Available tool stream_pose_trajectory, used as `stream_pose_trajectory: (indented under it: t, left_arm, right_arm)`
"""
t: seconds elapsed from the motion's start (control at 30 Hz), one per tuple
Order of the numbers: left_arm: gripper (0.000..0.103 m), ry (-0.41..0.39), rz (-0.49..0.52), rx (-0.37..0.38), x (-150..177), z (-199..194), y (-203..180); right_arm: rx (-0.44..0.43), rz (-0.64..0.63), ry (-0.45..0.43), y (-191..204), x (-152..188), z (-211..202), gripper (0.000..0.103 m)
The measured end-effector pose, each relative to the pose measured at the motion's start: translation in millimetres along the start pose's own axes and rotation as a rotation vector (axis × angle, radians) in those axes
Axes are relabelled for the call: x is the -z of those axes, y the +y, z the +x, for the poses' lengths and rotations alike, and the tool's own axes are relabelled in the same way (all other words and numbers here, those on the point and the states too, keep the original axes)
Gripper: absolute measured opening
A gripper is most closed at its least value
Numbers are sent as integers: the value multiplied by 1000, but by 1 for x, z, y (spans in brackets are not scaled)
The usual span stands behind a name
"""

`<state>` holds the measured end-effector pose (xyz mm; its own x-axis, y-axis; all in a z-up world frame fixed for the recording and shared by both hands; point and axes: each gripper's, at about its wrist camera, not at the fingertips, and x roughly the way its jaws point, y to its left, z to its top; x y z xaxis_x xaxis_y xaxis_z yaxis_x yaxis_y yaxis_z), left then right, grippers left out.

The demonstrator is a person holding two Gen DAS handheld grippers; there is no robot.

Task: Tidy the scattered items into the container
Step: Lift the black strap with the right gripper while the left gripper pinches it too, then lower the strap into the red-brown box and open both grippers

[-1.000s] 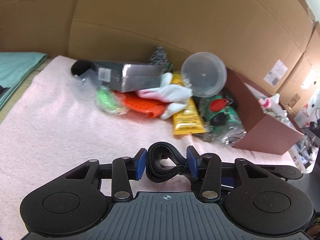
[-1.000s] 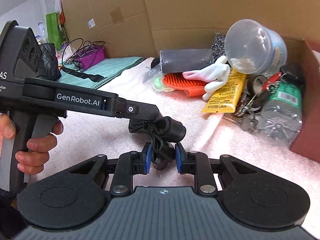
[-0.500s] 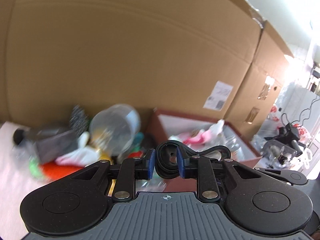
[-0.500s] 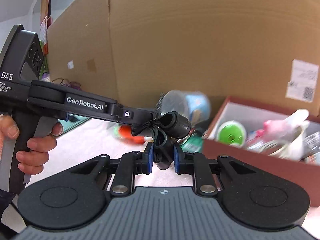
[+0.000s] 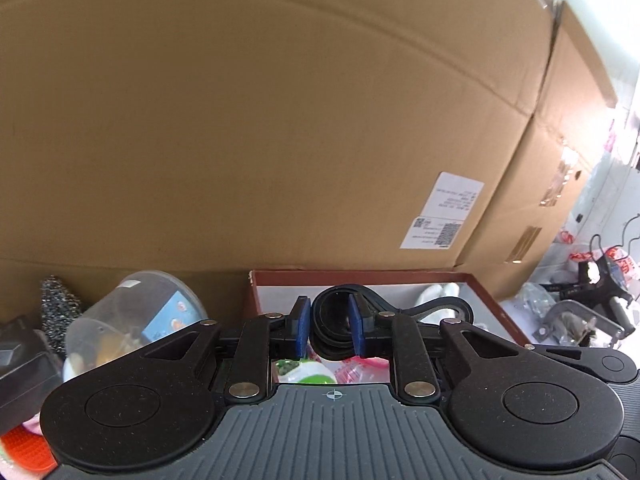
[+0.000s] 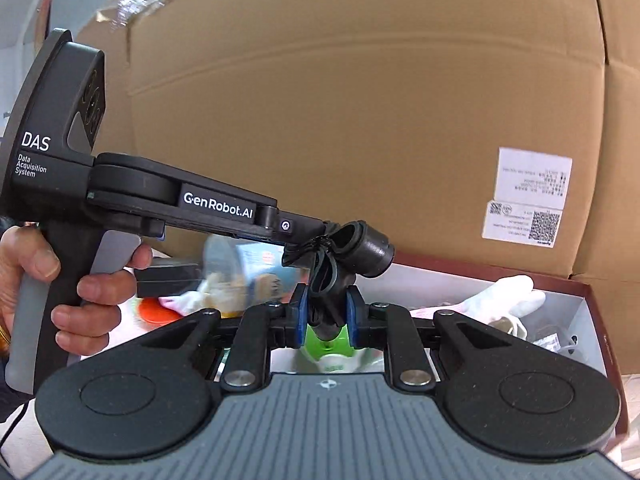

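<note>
A black strap bundle (image 6: 332, 276) with a thick black cylinder end (image 6: 372, 248) hangs between both grippers. My right gripper (image 6: 328, 312) is shut on its lower part. My left gripper (image 6: 316, 236) comes in from the left, held by a person's hand (image 6: 40, 264), and grips the upper part. In the left wrist view the strap loop (image 5: 332, 304) sits between the blue pads of the left gripper (image 5: 330, 320), whose jaws are opening slightly while still touching it. The bundle hangs over the near left end of the red-brown box (image 6: 592, 292), also seen as the box (image 5: 480, 284).
The box holds a white glove (image 6: 508, 296) and a green-and-white item (image 6: 332, 344). Left of the box lie a clear plastic tub (image 5: 132, 312), a silver scourer (image 5: 60, 300) and an orange brush (image 5: 24, 456). A tall cardboard wall (image 5: 280, 120) stands close behind.
Both grippers have risen and swung right with the black bundle, from above the pink towel to over the box. The pile of loose items has slid to the left of the views.
</note>
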<state>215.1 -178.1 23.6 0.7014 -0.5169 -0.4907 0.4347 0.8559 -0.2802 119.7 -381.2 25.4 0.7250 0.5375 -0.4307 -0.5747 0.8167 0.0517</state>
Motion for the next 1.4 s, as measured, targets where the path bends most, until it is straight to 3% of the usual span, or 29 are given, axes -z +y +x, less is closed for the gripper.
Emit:
stream_pose_trajectory:
  t: [0.27, 0.53, 0.67, 0.7, 0.77, 0.8, 0.83, 0.87, 0.9, 1.03, 1.4]
  left_arm:
    - [30, 51, -12, -45, -3, 47, 12]
    - [32, 69, -14, -59, 0, 65, 22]
    - [40, 65, -23, -50, 1, 68, 25]
    - [43, 63, -32, -39, 1, 68, 26]
    - [68, 54, -65, 23, 2, 66, 29]
    - [76, 44, -81, 65, 3, 63, 30]
    - [90, 26, -87, 105, 5, 59, 30]
    - [101, 12, -80, 129, 6, 55, 28]
    - [103, -2, -55, 132, 8, 50, 24]
    - [103, -43, 60, 68, 20, 39, 11]
    - [103, -1, -28, 76, 52, 24, 8]
  right_arm:
    - [31, 5, 78, -20, 0, 44, 22]
    - [55, 9, 123, -24, 8, 68, 24]
    - [77, 3, 134, -25, 13, 73, 28]
    - [81, 2, 137, -25, 14, 74, 32]
    - [104, -8, 132, -24, 16, 73, 43]
    - [128, -14, 111, -23, 17, 72, 56]
    - [142, -14, 90, -22, 16, 68, 71]
    - [155, -19, 66, -21, 16, 65, 80]
    - [186, -39, 30, -18, 17, 60, 93]
    - [216, -98, 8, -12, 20, 49, 94]
    - [178, -51, -5, 2, 38, 21, 96]
